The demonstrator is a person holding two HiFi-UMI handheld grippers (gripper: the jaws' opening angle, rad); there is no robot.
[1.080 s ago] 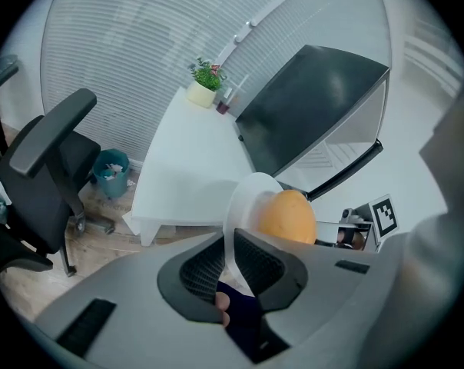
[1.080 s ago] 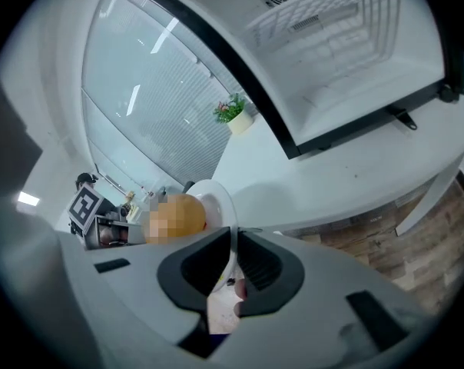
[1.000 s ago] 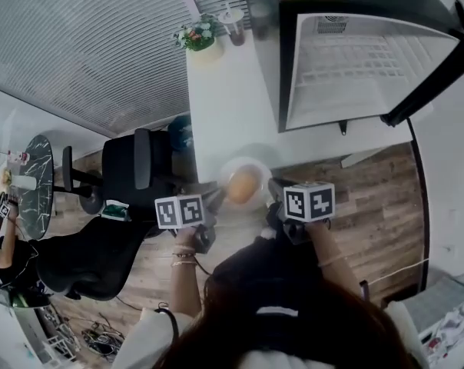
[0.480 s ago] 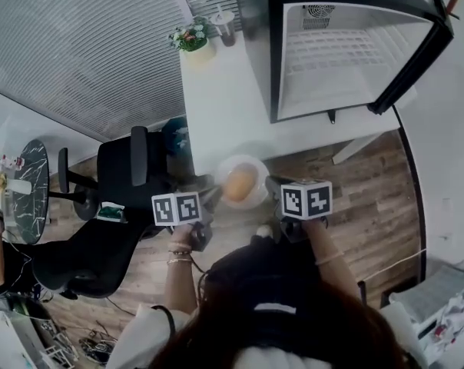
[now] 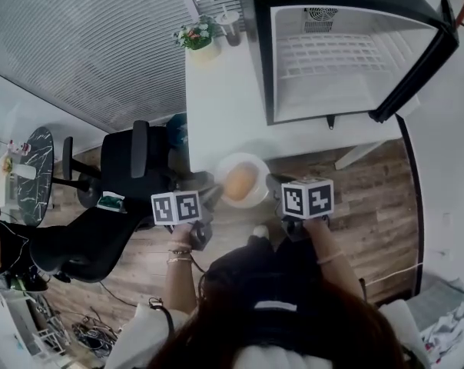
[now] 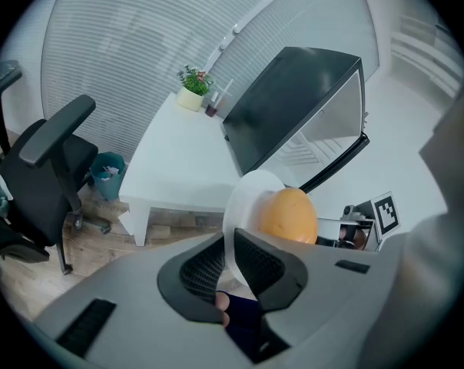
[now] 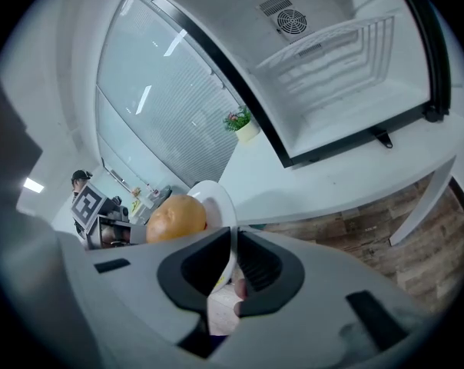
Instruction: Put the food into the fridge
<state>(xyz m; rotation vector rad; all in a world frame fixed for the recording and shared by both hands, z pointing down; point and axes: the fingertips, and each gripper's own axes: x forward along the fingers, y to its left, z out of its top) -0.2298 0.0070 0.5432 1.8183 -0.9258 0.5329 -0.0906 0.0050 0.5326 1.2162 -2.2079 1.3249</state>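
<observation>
Two grippers share one load: the left gripper (image 6: 232, 241) is clenched on the left rim of a white plate (image 5: 246, 161), and the right gripper (image 7: 233, 252) pinches the opposite rim, jaws nearly together on the thin edge. A round, orange-brown piece of food (image 5: 241, 181) sits on the plate, between the two marker cubes. The plate is held in the air just off the near edge of the white desk (image 5: 224, 106), over wood flooring. The fridge (image 5: 339, 60) stands on the desk's right end – door swung wide to the right, white wire shelf showing. A potted plant (image 5: 197, 35) and a cup (image 5: 233, 23) sit at the far left corner.
</observation>
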